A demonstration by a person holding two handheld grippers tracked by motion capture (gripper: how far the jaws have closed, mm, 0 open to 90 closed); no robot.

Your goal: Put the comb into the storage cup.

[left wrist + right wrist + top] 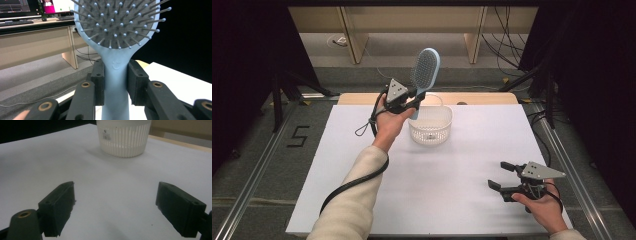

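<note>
Blue hairbrush (425,67) stands upright, clamped by its handle in my left gripper (413,100) above the white basket (430,131). My right gripper (501,176) idles wide open. I'd lower slowly, handle first.

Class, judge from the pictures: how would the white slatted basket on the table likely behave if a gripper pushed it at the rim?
The basket looks like thin slatted plastic, so it is probably light and would slide easily on the smooth white table. Its base seems narrower than its rim, so a high push might tip it. Thin walls may flex.
</note>
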